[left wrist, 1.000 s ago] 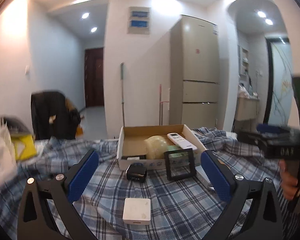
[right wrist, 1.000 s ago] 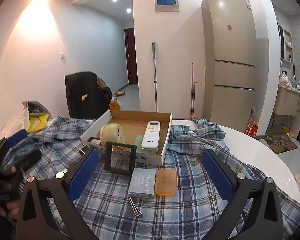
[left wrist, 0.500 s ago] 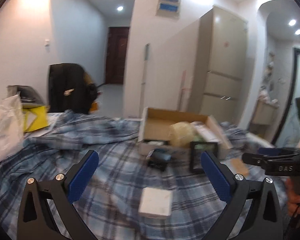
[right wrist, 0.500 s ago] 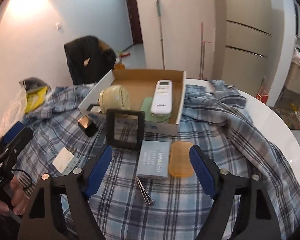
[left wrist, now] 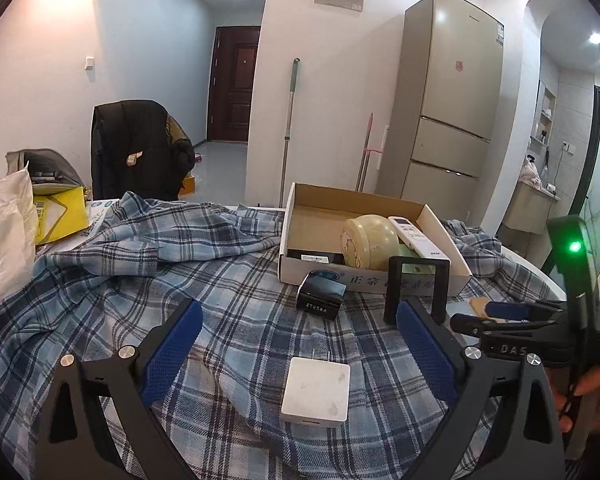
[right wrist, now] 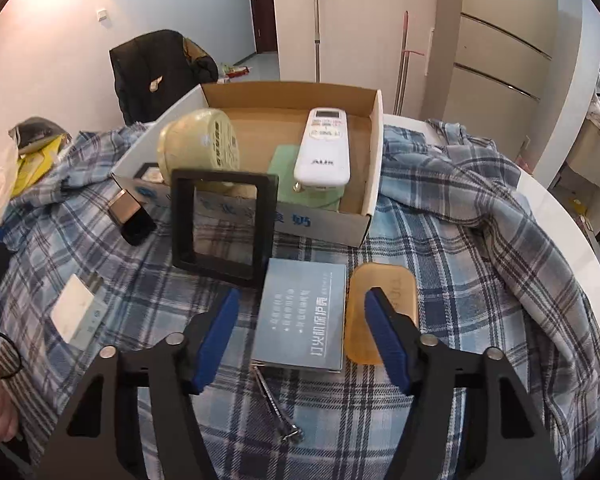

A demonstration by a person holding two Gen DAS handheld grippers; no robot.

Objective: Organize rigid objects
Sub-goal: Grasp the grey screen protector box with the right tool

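My right gripper (right wrist: 302, 300) hangs over a flat grey-blue box (right wrist: 304, 320) on the plaid cloth. Its jaws are closing, the box lies between the blue pads, and a gap shows on each side. An amber case (right wrist: 396, 280) lies just right of the box, and a metal clipper (right wrist: 276, 404) lies in front of it. My left gripper (left wrist: 298, 312) is open above a white square adapter (left wrist: 316, 392). Beyond it are a small black box (left wrist: 321, 295) and a black frame (left wrist: 416, 288) leaning on the cardboard box (left wrist: 364, 280), which holds a cream jar (left wrist: 370, 240) and a remote (left wrist: 414, 236).
A crumpled blue plaid cloth (right wrist: 480, 216) covers a round white table (right wrist: 560, 216). A white plastic bag (left wrist: 0, 232) and a yellow bag (left wrist: 60, 208) sit at the left. Behind the table are a chair with a black jacket (left wrist: 140, 148) and a fridge (left wrist: 448, 112).
My right gripper has sunk and tipped down over the grey-blue box, and its jaws have narrowed. My left gripper has come closer to the white adapter and stayed open.
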